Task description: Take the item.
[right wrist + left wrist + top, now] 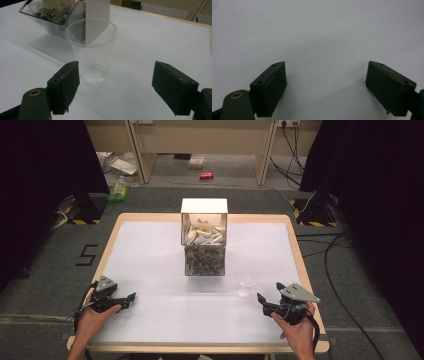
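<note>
The work looks barely begun. The cup (246,282) stands upright and empty on the bench (150,250), toward the near right corner and just right of the clear box (204,251) of packets at the middle. The right hand-held gripper (115,82) is released, jaws wide, aimed at the cup, which stands just ahead of them and untouched; judging by that, the grasp is yet to come, and so is anything to do with the box. The left hand-held gripper (325,87) is also released, with bare bench under it near the near left corner.

Room is generous: the near half of the bench is open between the hands. The cup sits well in from the right edge (300,265), but close beside the box, so a sideways sweep there could knock it.
</note>
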A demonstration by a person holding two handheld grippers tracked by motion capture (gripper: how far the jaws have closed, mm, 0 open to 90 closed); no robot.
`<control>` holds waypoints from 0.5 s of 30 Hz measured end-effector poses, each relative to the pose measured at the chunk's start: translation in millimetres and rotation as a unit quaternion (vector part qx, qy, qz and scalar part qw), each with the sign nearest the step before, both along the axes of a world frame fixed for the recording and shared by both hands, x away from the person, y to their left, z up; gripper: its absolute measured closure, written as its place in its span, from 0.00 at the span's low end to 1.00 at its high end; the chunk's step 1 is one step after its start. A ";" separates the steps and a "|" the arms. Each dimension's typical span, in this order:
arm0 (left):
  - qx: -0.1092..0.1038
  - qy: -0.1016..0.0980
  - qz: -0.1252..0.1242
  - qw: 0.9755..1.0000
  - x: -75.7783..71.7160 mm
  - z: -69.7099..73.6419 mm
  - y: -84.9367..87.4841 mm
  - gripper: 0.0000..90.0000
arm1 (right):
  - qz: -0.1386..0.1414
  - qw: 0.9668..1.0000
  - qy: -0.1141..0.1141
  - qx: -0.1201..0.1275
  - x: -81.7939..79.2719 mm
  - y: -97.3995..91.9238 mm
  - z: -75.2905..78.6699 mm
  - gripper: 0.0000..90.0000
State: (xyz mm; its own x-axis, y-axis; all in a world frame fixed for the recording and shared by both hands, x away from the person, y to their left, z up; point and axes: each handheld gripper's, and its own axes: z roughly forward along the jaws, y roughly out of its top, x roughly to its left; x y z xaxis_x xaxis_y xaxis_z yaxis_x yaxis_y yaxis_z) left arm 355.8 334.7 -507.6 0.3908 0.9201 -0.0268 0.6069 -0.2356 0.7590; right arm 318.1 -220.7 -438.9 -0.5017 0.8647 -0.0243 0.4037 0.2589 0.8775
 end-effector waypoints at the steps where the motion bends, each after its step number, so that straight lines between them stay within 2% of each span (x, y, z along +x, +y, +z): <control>1: 0.000 0.000 0.000 1.000 0.0 0.0 0.0 0.18 | 0.004 1.000 -0.002 -0.001 0.1 0.7 1.7 0.29; 7: 0.000 0.000 0.000 1.000 0.0 0.0 0.0 0.18 | 0.034 0.999 -0.019 -0.003 2.5 11.8 21.3 0.39; 15: 0.000 0.000 0.000 1.000 0.0 0.0 0.0 0.18 | 0.050 0.998 -0.038 -0.006 6.4 20.4 37.9 0.42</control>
State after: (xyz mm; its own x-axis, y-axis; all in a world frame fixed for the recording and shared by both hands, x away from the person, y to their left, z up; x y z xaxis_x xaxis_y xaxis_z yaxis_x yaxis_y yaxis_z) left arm 355.7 334.7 -507.6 0.3908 0.9201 -0.0266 0.6068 -0.2357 0.7591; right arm 324.5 -200.3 -401.0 -0.5811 0.8103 -0.0759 0.3076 0.3050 0.9013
